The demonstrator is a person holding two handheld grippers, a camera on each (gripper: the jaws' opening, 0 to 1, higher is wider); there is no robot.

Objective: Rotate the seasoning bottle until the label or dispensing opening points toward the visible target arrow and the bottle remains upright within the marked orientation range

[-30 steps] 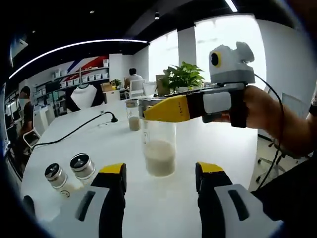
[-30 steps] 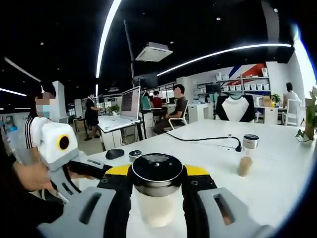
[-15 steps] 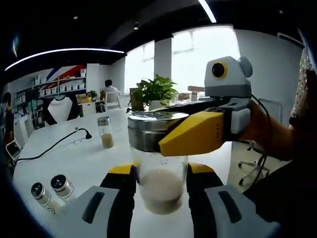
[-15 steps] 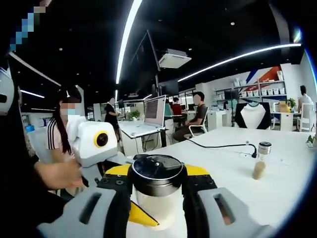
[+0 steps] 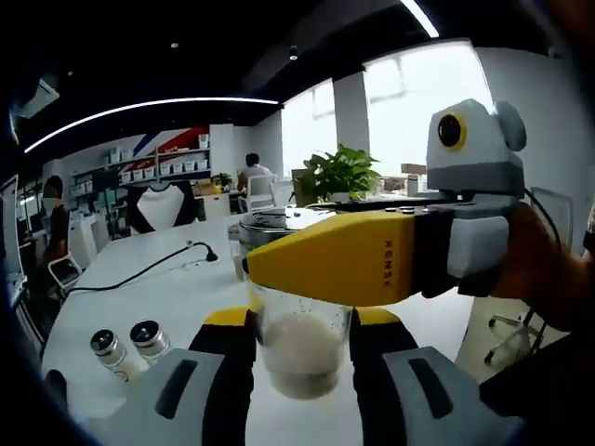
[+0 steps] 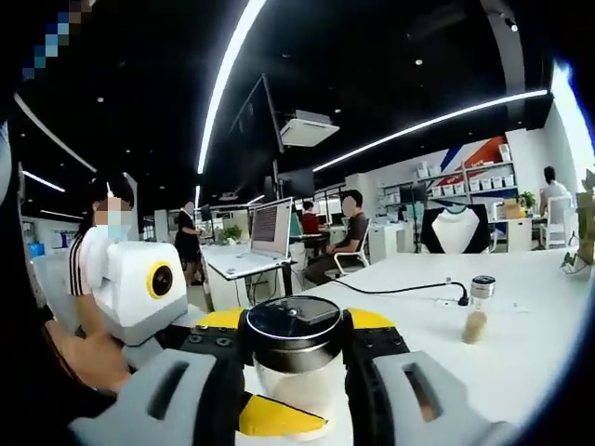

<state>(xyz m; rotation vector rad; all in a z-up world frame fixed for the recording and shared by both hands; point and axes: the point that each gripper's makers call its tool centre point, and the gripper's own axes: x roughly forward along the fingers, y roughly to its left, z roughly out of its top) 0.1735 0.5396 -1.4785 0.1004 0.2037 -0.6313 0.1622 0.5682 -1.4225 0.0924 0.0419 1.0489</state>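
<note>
The seasoning bottle (image 5: 297,358) is clear glass with beige powder in it and a steel lid (image 6: 293,327). It stands upright on the white table (image 5: 186,297). My left gripper (image 5: 302,321) is shut on the glass body, one yellow-tipped jaw pressed against each side. My right gripper (image 6: 293,325) is shut on the lid from the opposite side. In the left gripper view one of its yellow fingers (image 5: 344,265) crosses the bottle's top from the right, held by a hand (image 5: 544,269). In the right gripper view, a yellow fingertip (image 6: 279,418) of the left gripper shows below the lid.
Two small shakers (image 5: 130,344) stand at the left gripper's lower left. Another small seasoning bottle (image 6: 477,311) stands further along the table, near a black cable (image 6: 409,288). A potted plant (image 5: 344,172) is at the far edge. People sit at desks (image 6: 251,260) beyond.
The left gripper's jaws, wide apart a second ago, have moved up and shut on the bottle's body. The right gripper has stayed shut on the lid. Both views have shifted slightly.
</note>
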